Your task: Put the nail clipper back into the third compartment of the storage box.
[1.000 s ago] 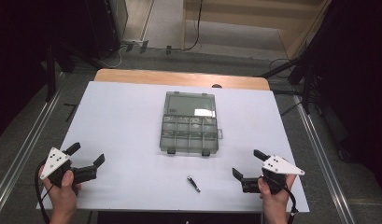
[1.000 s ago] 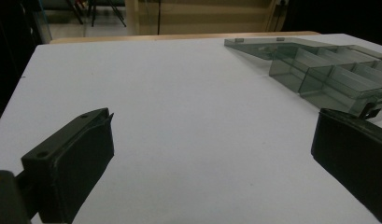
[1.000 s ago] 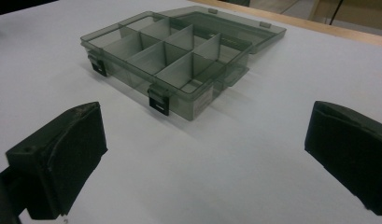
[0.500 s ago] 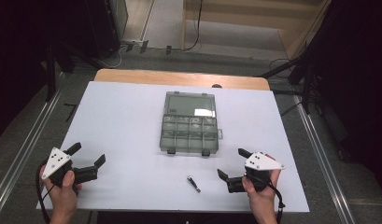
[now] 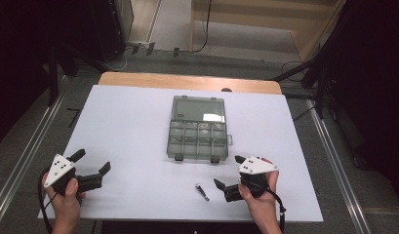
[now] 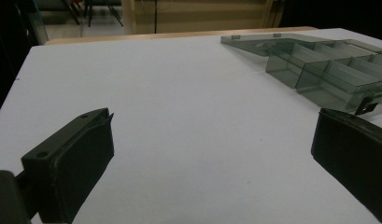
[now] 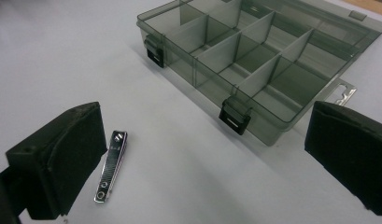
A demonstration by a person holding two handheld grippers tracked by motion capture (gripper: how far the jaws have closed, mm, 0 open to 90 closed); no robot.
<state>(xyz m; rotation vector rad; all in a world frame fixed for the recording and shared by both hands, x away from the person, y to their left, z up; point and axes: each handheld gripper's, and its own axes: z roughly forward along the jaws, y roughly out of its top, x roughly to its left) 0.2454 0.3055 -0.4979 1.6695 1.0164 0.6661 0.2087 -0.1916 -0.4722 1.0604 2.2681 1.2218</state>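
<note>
Now the right tool point(image 5: 226, 174), jaws spread wide, has swung left toward the nail clipper point(image 5: 203, 191) beside the compartment box point(image 5: 197, 129); left tool point(image 5: 92, 168) waits open, likely a pickup next

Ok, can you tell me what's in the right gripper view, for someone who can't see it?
A small metal nail clipper lies on a white table beside the open right gripper. Behind it sits a clear grey divided box, open.

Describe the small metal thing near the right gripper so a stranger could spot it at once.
Find the smoky clear compartment box in the middle of the white table. Just in front of its near edge lies a nail clipper, beside the right gripper: slim, shiny and silver, the one loose metal item there.
</note>
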